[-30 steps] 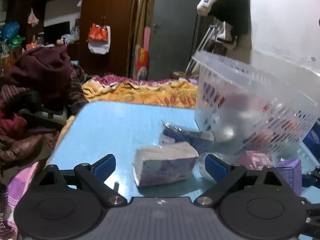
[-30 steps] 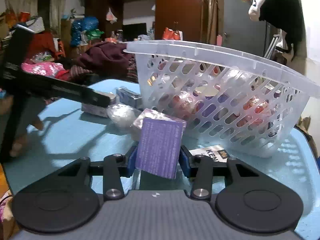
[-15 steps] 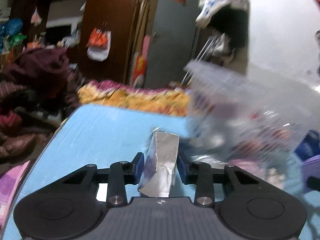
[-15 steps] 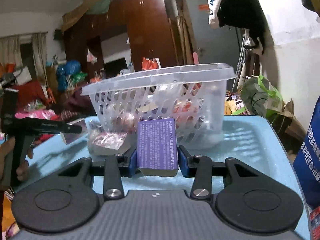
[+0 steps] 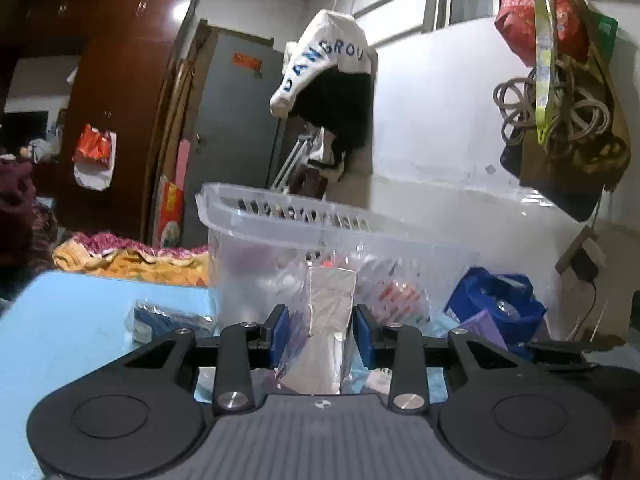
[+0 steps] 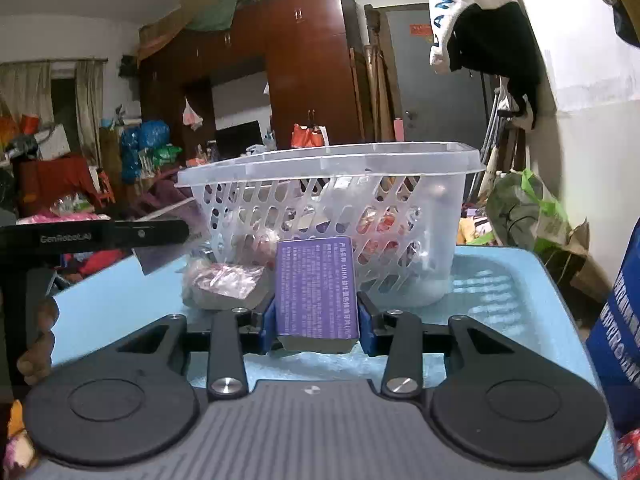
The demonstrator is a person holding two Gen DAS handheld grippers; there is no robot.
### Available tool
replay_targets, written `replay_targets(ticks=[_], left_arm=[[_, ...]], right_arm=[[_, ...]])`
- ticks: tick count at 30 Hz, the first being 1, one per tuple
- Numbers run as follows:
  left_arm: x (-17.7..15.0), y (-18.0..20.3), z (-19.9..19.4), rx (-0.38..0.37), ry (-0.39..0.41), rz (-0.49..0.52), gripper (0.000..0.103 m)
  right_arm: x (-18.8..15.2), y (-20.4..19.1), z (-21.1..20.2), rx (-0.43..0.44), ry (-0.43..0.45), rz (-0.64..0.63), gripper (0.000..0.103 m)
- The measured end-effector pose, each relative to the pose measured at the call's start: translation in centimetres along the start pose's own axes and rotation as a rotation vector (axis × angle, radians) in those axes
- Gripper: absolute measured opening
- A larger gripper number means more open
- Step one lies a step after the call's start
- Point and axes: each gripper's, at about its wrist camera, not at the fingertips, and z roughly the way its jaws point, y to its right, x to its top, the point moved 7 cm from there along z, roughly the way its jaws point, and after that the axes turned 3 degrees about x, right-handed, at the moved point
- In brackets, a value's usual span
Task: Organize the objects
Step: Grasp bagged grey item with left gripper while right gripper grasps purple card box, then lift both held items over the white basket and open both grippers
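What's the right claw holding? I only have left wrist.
Observer: The right claw is shut on a purple box, held upright with its printed face toward the camera.
Operator: Anything loose near the basket on that side?
Observer: A crinkled pink packet lies on the blue table in front of the basket, left of the box in the right wrist view.
Operator: Where's my claw from there?
Observer: The left claw comes in from the left edge. Its silver packet sits below the basket's rim, outside the basket.
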Motion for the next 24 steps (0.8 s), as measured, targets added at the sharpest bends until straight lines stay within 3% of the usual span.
replay_targets(ticks=[5,13,24], left_arm=[[0.0,0.0,-0.4,-0.006,0.02,0.006,0.039],[-0.2,-0.8,-0.6,-0.049,0.013,-0.067,0.039],[-0.6,-0.1,-0.8,-0.057,0.004,-0.025,0.039]], right_arm=[[-0.1,-0.9,0.0,-0.039,0.0,-0.061,0.043],[0.0,0.0,-0.5,0.005,0.035,0.002,0.042],[0.2,-0.4,-1.5,-0.004,0.106,-0.021,0.042]])
